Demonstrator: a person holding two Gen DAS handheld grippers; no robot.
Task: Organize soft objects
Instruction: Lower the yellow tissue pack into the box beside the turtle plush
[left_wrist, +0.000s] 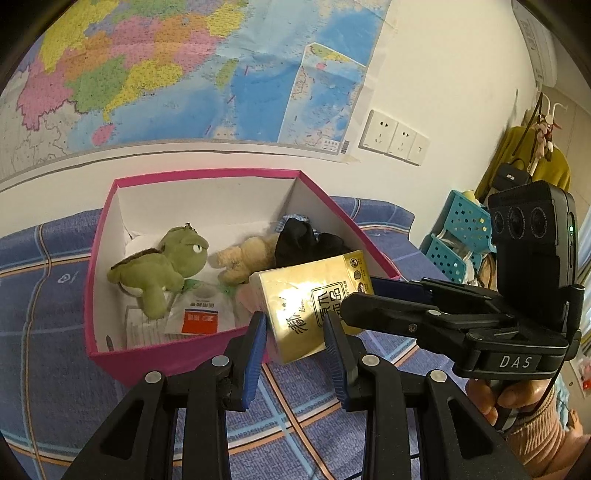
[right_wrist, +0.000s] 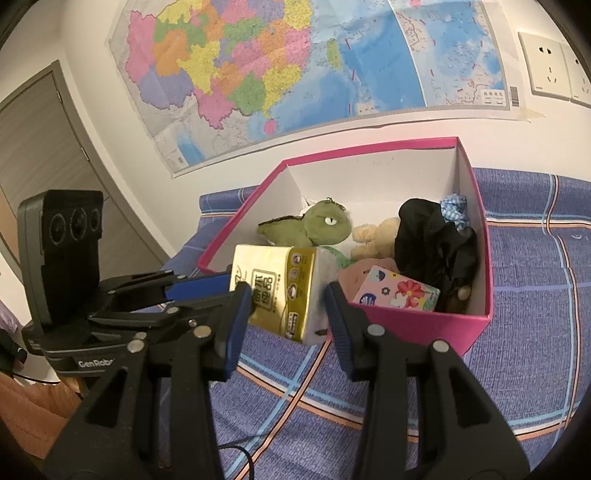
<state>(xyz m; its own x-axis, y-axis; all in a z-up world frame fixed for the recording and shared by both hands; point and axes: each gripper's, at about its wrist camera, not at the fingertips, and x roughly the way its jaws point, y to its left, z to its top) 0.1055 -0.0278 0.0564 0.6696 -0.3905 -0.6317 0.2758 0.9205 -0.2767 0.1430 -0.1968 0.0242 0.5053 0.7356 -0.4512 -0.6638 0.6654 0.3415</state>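
A gold tissue pack (left_wrist: 306, 306) (right_wrist: 280, 291) hangs tilted over the near rim of the pink box (left_wrist: 99, 240) (right_wrist: 424, 321). My left gripper (left_wrist: 293, 321) (right_wrist: 231, 286) is shut on its lower end. My right gripper (right_wrist: 288, 295) (left_wrist: 360, 295) pinches it from the other side. Inside the box lie a green turtle plush (left_wrist: 162, 266) (right_wrist: 306, 229), a tan teddy (left_wrist: 240, 262) (right_wrist: 373, 236), a black cloth (left_wrist: 303, 240) (right_wrist: 432, 243), a blue checked scrunchie (right_wrist: 454, 210), a floral tissue packet (right_wrist: 399, 291) and a white pouch (left_wrist: 203, 314).
The box sits on a blue plaid blanket (left_wrist: 55, 332) (right_wrist: 535, 332) against a wall with a map (left_wrist: 166, 74). A teal basket (left_wrist: 458, 229) and hanging clothes (left_wrist: 532, 155) stand to the right. A door (right_wrist: 44, 147) is at the left. A cable (right_wrist: 295, 398) crosses the blanket.
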